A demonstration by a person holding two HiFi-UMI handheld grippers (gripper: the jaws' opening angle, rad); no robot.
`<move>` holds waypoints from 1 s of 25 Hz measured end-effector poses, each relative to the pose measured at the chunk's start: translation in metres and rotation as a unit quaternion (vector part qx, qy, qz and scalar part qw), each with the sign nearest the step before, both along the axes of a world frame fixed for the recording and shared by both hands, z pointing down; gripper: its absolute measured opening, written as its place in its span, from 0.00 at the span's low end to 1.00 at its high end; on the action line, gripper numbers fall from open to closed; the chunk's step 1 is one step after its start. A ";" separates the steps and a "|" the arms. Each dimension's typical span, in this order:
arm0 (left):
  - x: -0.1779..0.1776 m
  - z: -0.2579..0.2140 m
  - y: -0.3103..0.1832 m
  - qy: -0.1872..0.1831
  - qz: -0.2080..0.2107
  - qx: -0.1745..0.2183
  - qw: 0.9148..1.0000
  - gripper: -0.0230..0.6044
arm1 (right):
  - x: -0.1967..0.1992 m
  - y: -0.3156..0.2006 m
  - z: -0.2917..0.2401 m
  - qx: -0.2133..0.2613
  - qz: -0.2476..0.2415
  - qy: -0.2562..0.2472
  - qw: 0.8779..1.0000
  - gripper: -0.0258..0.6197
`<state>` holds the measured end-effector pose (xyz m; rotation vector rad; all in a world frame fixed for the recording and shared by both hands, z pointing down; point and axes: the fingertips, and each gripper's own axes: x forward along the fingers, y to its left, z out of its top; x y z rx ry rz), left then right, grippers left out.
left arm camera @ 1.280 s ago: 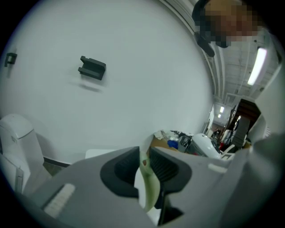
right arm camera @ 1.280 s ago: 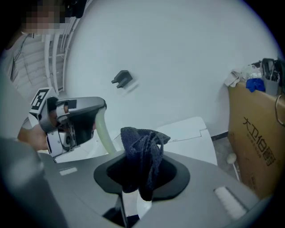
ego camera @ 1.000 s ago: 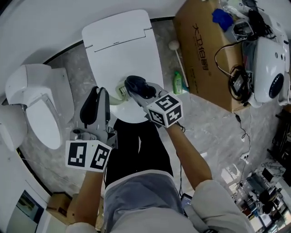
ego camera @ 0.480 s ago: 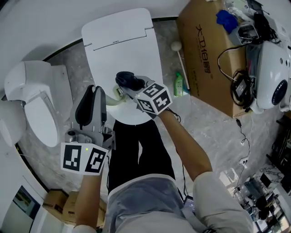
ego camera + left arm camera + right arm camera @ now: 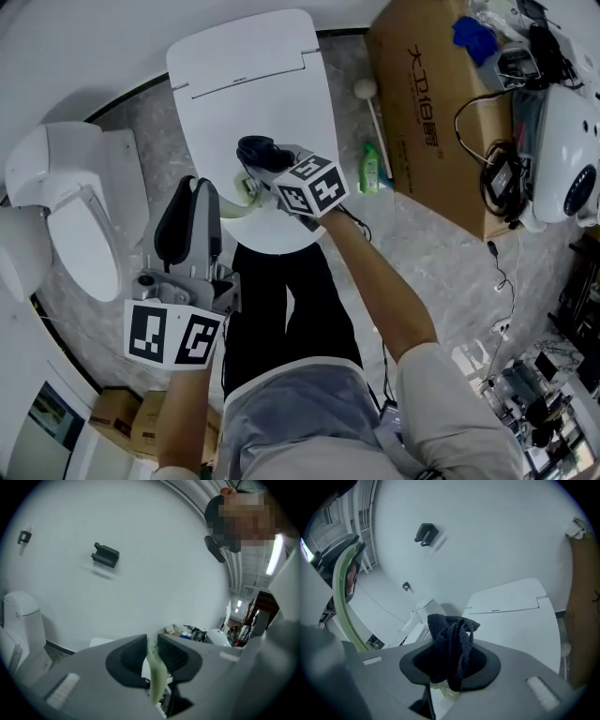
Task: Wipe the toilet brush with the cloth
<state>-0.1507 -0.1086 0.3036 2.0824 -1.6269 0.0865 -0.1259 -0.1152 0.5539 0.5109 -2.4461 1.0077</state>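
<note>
Left gripper [image 5: 150,657]: jaws narrow, clamped on pale-green toilet brush [image 5: 157,686] handle, which arcs toward 1 o'clock over toilet lid [image 5: 253,84]. Right gripper [image 5: 451,665] pinches dark cloth [image 5: 450,639]. Advice: steady handle, press cloth on, stroke lengthwise.

A: Dark charcoal-blue cloth [image 5: 451,644] there, and the toilet brush [image 5: 157,679] handle shows pale green.
B: The right gripper [image 5: 261,161] has black-and-white square markers on its cube and a grey body. Behind it, a white toilet lid [image 5: 253,94].
A: Brown cardboard box [image 5: 422,112], green bottle [image 5: 369,172], grey marbled floor [image 5: 441,244].
</note>
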 end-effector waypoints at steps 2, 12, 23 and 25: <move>0.000 0.000 0.001 0.004 0.003 0.000 1.000 0.04 | -0.002 0.000 0.004 -0.005 0.002 0.001 1.000 0.19; -0.004 0.003 0.002 0.021 0.005 -0.001 1.000 0.04 | -0.012 -0.006 0.015 -0.018 0.016 0.004 1.000 0.19; -0.007 0.003 0.003 0.015 0.007 0.007 1.000 0.04 | -0.016 -0.012 0.028 -0.027 0.020 0.012 0.999 0.19; -0.006 0.003 0.003 0.010 0.010 0.010 1.000 0.04 | -0.017 -0.013 0.030 -0.030 0.015 0.014 0.999 0.19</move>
